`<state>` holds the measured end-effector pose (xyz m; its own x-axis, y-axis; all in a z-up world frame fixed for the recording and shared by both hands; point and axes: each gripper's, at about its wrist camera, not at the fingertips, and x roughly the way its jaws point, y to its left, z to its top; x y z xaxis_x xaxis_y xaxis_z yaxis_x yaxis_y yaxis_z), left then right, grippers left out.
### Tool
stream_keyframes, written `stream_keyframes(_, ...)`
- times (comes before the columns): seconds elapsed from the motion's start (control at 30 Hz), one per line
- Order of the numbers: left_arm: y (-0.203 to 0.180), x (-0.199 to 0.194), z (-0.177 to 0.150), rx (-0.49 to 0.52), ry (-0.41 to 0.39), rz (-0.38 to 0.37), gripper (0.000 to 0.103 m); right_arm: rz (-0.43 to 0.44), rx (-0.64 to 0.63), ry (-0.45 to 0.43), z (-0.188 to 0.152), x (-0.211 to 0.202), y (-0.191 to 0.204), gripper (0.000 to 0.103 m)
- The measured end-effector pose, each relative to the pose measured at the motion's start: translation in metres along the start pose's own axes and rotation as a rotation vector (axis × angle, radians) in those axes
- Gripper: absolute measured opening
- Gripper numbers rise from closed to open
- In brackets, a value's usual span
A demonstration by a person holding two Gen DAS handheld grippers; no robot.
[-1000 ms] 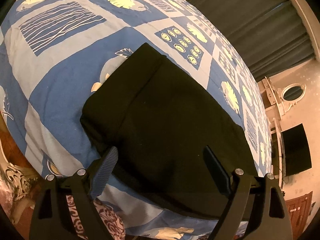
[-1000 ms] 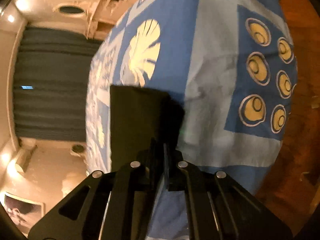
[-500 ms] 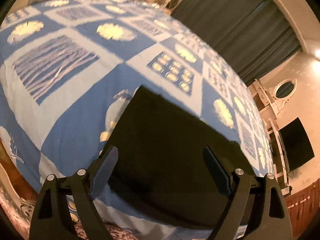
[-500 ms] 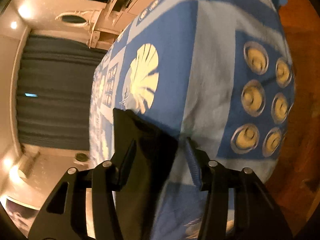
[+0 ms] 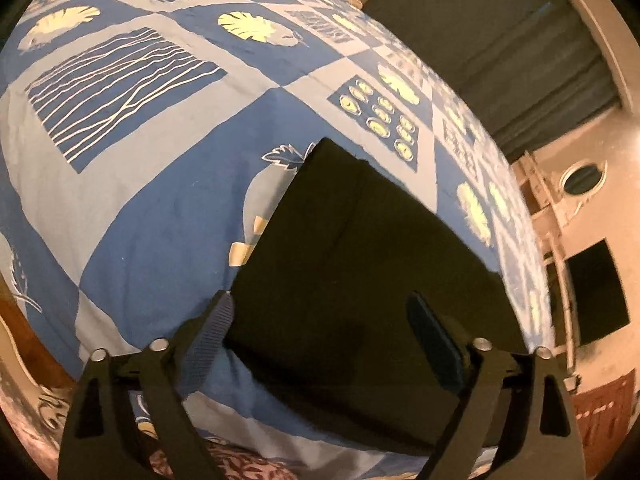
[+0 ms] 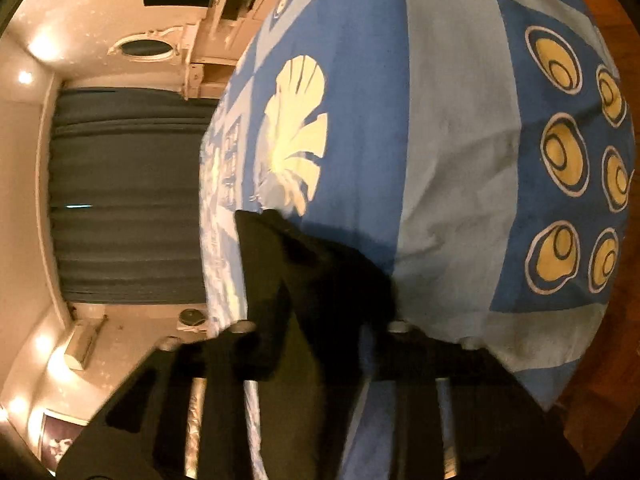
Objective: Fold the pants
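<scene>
Pants (image 5: 360,280): black, folded into a compact rectangular bundle, lying flat on the bed near its front edge; a fold line runs lengthwise across the top layer.

Left gripper (image 5: 320,340): nearest item in the left wrist view, jaws spread wide and holding nothing, poised just over the near end of the pants; ribbed pad (image 5: 210,340) visible on the left finger.

Right gripper (image 6: 320,344): lowest in the right wrist view, blurred; jaws parted, with the dark cloth of the pants (image 6: 320,264) between and ahead of them; whether the pads touch the cloth cannot be told.

Bedspread (image 5: 160,200): blue and pale grey patchwork squares with cream leaf prints, wavy line panels and ringed ovals; covers the bed under and around the pants.

Wooden floor (image 6: 616,320): reddish brown, beyond the bed edge.

Curtain (image 5: 500,60): dark, pleated, on the far wall.

Oval mirror (image 5: 584,178): pale ornate frame, on far furniture beside a dark screen (image 5: 596,288).
</scene>
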<state>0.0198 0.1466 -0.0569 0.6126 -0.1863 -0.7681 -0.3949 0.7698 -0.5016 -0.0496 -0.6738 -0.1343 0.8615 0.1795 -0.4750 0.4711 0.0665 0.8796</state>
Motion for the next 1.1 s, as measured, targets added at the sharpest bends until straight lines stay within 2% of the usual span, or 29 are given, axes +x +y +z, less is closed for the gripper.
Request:
stream_keyframes(0.07,0.006,0.007,0.000,-0.012,0.040,0.016,0.091,-0.017,-0.017,0.002,0.000,0.001,0.005,0.015)
stream_keyframes(0.17,0.005,0.002,0.000,-0.034,0.031,0.009,0.091,0.007,-0.011,-0.006,-0.003,-0.006,0.016,0.014)
stream_keyframes(0.23,0.003,0.001,0.001,-0.054,0.042,0.014,0.091,0.003,-0.058,-0.007,-0.006,-0.013,0.035,0.013)
stream_keyframes(0.33,0.000,-0.008,0.004,-0.076,0.014,-0.004,0.091,0.049,-0.111,0.013,-0.018,-0.022,0.070,0.013)
stream_keyframes(0.47,-0.015,-0.020,0.011,-0.023,-0.039,-0.015,0.091,0.115,-0.234,0.053,-0.048,-0.034,0.128,0.013)
stream_keyframes(0.6,-0.027,-0.029,0.013,0.014,-0.069,-0.039,0.091,0.186,-0.396,0.108,-0.104,-0.038,0.193,0.013)
stream_keyframes(0.8,-0.032,-0.028,0.010,-0.003,-0.044,-0.080,0.091,0.222,-0.630,0.221,-0.204,-0.023,0.255,0.013)
stream_keyframes(0.93,-0.036,-0.028,0.005,-0.003,-0.036,-0.095,0.091,0.189,-0.755,0.295,-0.273,0.004,0.266,0.013)
stream_keyframes(1.1,-0.040,-0.031,0.003,0.004,-0.037,-0.117,0.091,0.097,-0.867,0.382,-0.354,0.048,0.247,0.013)
